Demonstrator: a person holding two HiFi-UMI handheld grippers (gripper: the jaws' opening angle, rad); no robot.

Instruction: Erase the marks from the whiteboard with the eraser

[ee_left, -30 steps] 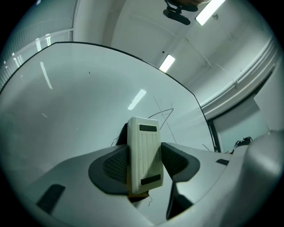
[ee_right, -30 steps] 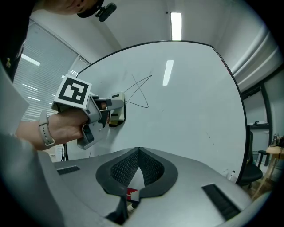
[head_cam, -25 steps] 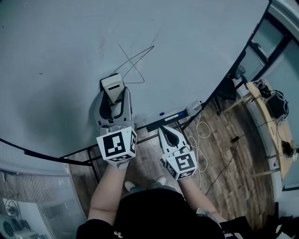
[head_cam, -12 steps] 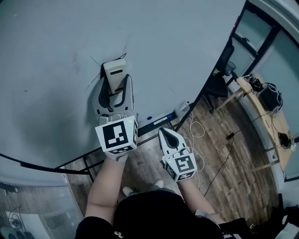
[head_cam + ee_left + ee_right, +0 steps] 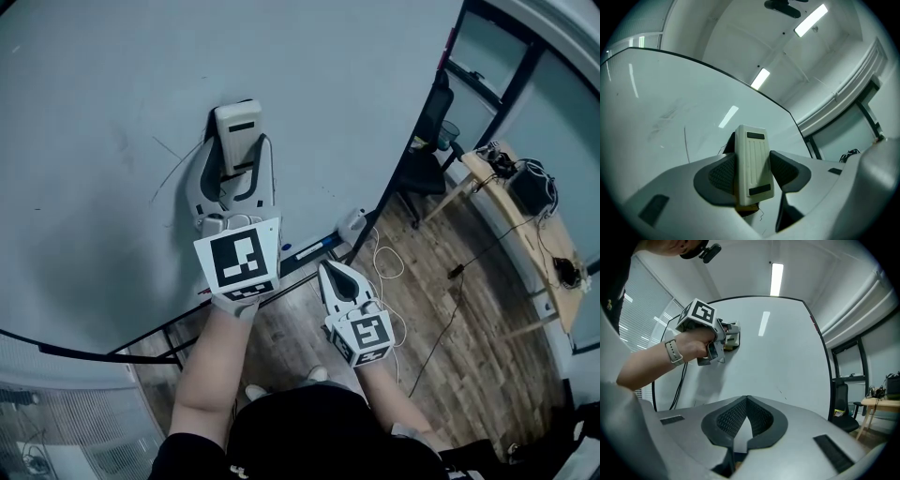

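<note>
Head view, from above: both grippers at once. Left gripper (image 5: pixel 237 159) clamped on eraser (image 5: pixel 236 131), held against whiteboard (image 5: pixel 112 84); thin marks (image 5: pixel 169 150) just left of its fingers. Right gripper (image 5: pixel 342 281) clenched on nothing, well below, off the board.

Left gripper view only: ribbed cream back of eraser filling the gap between the pads (image 5: pixel 723 174).

Right gripper view only: left hand (image 5: pixel 696 344) and wristband (image 5: pixel 673 351) side-on, eraser beyond fingertips, at the board.

Count: two grippers, one eraser, one whiteboard.

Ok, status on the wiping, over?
Left gripper shut on eraser, against whiteboard. Right gripper shut, empty, off the board. Thin line unerased beside eraser. Nothing in the way.
</note>
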